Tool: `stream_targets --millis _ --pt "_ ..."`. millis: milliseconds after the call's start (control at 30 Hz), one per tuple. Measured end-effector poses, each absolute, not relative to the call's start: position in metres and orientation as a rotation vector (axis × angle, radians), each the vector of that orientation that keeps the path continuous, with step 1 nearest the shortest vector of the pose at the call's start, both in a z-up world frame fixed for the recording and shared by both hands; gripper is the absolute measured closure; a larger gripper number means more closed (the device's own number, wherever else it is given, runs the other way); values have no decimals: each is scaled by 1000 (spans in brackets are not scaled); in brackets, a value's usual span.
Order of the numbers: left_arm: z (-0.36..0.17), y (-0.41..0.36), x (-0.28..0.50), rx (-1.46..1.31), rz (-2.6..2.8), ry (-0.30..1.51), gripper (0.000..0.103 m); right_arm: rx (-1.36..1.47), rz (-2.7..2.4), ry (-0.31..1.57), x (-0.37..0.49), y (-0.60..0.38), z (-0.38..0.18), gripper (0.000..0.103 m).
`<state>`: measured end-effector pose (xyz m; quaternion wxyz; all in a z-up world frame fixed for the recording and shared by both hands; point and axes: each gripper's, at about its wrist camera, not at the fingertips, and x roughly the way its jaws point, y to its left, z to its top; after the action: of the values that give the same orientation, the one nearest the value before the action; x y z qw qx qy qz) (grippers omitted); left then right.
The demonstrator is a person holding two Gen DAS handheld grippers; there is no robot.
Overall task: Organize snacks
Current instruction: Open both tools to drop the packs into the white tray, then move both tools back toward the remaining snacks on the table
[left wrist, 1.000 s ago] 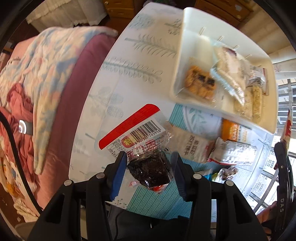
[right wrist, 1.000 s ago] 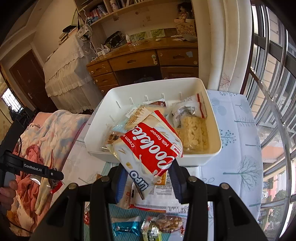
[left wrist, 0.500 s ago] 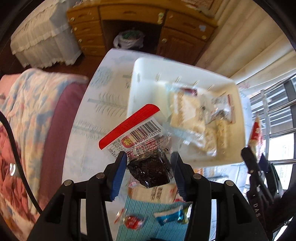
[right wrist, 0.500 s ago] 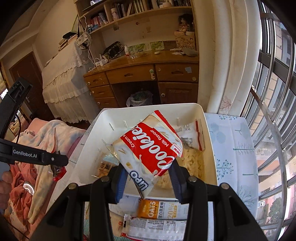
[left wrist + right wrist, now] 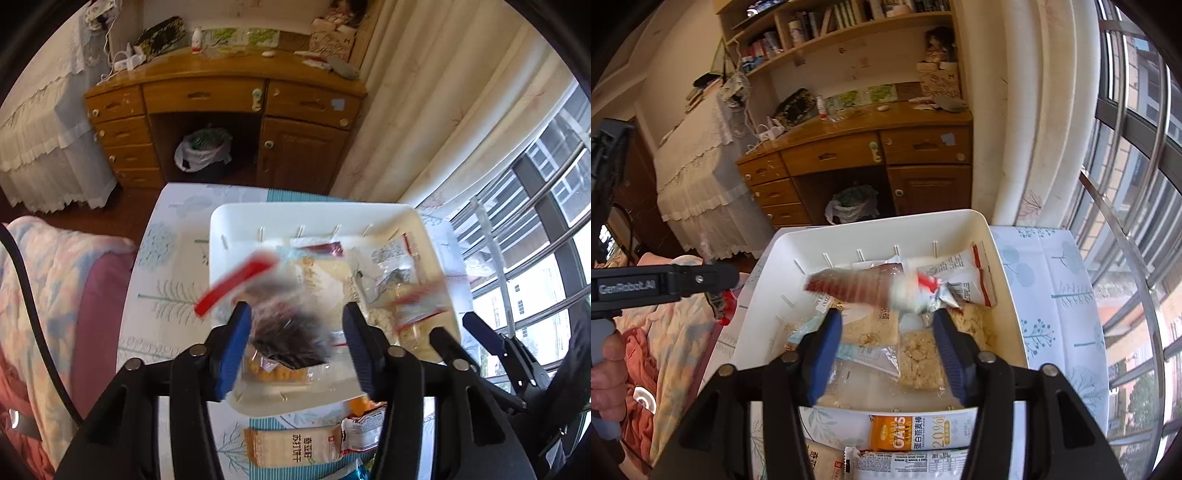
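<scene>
**A:** What is showing in the left wrist view?

**B:** A bench (image 5: 173, 266) with a white cloth with leaf and tree prints is standing by a big window (image 5: 546, 229). A wooden dresser (image 5: 229, 110) is sitting at the back, with a bag of trash (image 5: 203, 151) under it. A bed with a flowery blanket (image 5: 48, 295) is lying at the left. A white bin (image 5: 236, 229) is sitting on the bench with snack packs in it.

**A:** And the left hand-held gripper (image 5: 295, 343)?

**B:** Its blue jaws are opening. A dark snack pack with a red strip (image 5: 273, 306) is blurry between them, over the bin. The pads are not pressing on it.

**A:** Now the right wrist view?

**B:** The same bin (image 5: 1004, 280) is sitting in the middle. Shelves with books (image 5: 849, 18) are hanging over the dresser. An orange oats pack (image 5: 923, 432) is lying on the bench just in front of the bin. A hand (image 5: 605, 373) is holding the other tool at the left edge.

**A:** And the right hand-held gripper (image 5: 886, 347)?

**B:** Its jaws are opening too. A red and white cookie pack (image 5: 871, 290) is blurry just past the tips, over the snacks in the bin. Nothing is squeezed between the pads.
</scene>
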<state>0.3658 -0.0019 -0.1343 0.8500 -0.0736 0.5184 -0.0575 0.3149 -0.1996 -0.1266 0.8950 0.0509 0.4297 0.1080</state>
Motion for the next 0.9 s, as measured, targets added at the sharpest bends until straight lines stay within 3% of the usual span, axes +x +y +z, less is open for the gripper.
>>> stream_targets --millis 33,67,200,900 --pt "-132 -1 365 -154 -128 1085 25 114 217 895 315 -200 -126 36" --pt "-129 0 363 -152 -132 1073 24 123 212 899 314 -200 -125 33" --pt "-117 6 353 -130 -161 1037 24 133 185 883 305 -199 -117 28" --pt "-73 96 252 -189 -117 950 24 125 119 758 200 -160 -70 27"
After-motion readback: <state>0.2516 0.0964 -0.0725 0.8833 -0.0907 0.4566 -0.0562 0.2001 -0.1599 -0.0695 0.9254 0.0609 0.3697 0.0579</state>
